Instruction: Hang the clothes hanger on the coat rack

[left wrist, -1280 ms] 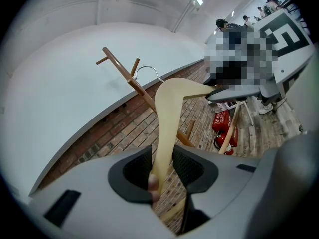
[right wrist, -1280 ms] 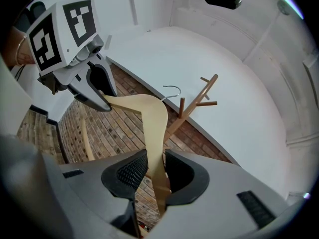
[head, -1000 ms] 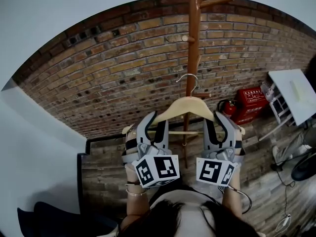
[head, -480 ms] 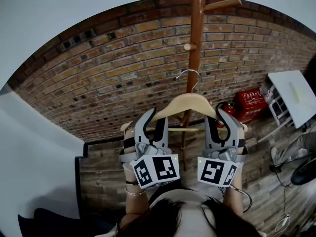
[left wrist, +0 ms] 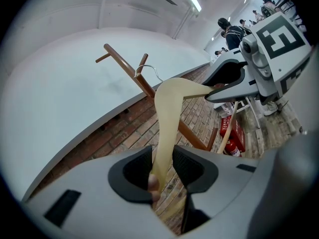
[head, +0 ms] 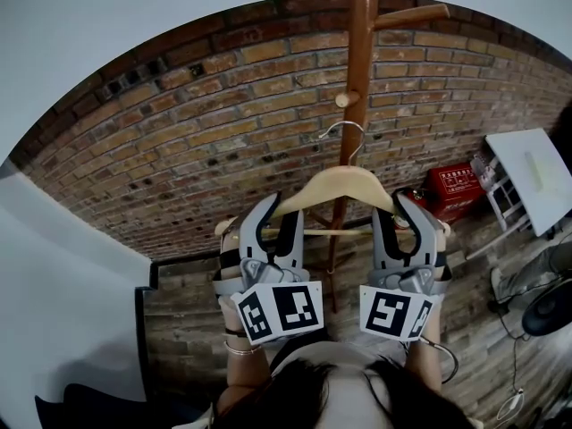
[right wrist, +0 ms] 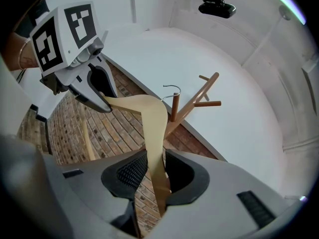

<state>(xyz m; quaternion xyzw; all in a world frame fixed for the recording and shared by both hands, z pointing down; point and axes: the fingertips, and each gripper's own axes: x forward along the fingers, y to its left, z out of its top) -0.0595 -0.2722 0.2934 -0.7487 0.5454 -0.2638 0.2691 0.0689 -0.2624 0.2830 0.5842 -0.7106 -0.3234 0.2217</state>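
Observation:
A pale wooden clothes hanger [head: 342, 186] with a metal hook [head: 346, 132] is held level in front of the brown wooden coat rack [head: 361, 34]. My left gripper [head: 273, 214] is shut on the hanger's left arm [left wrist: 167, 118]. My right gripper [head: 411, 214] is shut on its right arm [right wrist: 153, 133]. The hook [left wrist: 148, 69] sits close to the rack's pole [right wrist: 174, 107], below a short peg [head: 345, 99] and a longer upper peg [head: 411, 14]. I cannot tell whether the hook touches the rack.
A brick wall [head: 197, 141] stands behind the rack. Red fire extinguishers and a red box [head: 451, 188] sit on the floor at the right. A white table [head: 532, 177] and a chair base [head: 545, 307] are at far right. People [left wrist: 232, 29] stand in the distance.
Both grippers have lifted the hanger a little toward the rack's pegs, and the view has tilted upward. The grip on the hanger is unchanged.

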